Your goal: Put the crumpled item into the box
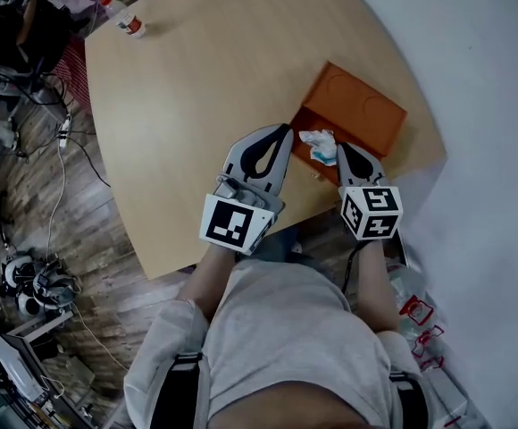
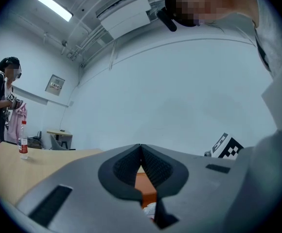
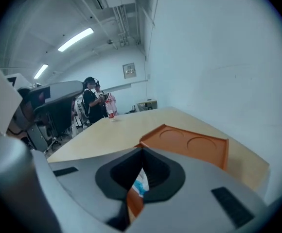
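Observation:
The orange box [image 1: 359, 105] lies near the table's right front edge, with two round dents in its flat far part [image 3: 189, 145]. The crumpled item [image 1: 319, 144], white with blue, rests at the box's near end, apparently just behind its front wall. My right gripper [image 1: 340, 148] is shut with its tips just right of the item, which shows through the gap behind its fingers [image 3: 140, 184] and is not pinched. My left gripper [image 1: 285, 131] is shut and empty, its tips just left of the item. In the left gripper view the tips [image 2: 141, 145] meet above the box [image 2: 146, 186].
A plastic bottle [image 1: 127, 21] stands at the table's far left corner. The table [image 1: 196, 88] ends close behind the box, with a white wall to the right. A person [image 2: 0, 106] stands beyond the table's far end. Cables and equipment crowd the floor at left.

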A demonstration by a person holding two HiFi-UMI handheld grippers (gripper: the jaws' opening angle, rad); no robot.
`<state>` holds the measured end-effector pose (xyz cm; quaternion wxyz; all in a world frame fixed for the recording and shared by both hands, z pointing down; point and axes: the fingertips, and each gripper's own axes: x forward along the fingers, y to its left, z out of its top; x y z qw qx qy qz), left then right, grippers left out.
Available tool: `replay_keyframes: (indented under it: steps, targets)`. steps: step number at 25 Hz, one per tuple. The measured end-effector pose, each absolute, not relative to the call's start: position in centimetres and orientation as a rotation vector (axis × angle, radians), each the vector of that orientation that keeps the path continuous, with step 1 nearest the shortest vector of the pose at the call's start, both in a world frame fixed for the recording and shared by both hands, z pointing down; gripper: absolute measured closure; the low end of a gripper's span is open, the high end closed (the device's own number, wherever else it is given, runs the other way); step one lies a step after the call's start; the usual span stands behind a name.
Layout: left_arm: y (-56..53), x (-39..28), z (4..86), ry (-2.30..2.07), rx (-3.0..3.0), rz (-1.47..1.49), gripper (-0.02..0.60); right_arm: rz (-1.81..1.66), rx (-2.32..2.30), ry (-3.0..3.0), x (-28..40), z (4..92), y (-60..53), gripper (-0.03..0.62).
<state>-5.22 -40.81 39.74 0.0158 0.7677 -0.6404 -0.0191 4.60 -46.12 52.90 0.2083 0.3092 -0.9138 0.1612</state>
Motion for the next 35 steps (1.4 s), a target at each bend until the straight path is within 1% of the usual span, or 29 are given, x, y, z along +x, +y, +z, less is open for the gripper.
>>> replay_keyframes:
  steps: [4, 17, 29, 35]
  targets:
    - [-39.8, -3.8, 38.5, -1.982, 2.425, -0.077, 0.568, 0.473, 0.89, -2.613, 5.8, 50.2, -45.0, 0.583]
    - [-35.8, 1.8, 35.7, -1.941, 2.54, -0.06, 0.568, 0.39, 1.032, -2.756, 11.4, 43.1, -40.3, 0.583]
    - [-32.0, 5.5, 33.4, -1.933, 2.609, -0.084, 0.568, 0.297, 1.119, -2.852, 15.5, 39.2, -36.4, 0.583]
    - [-30.6, 6.1, 32.8, -1.922, 2.642, -0.067, 0.568, 0.263, 1.152, -2.907, 16.1, 37.4, -34.8, 0.583]
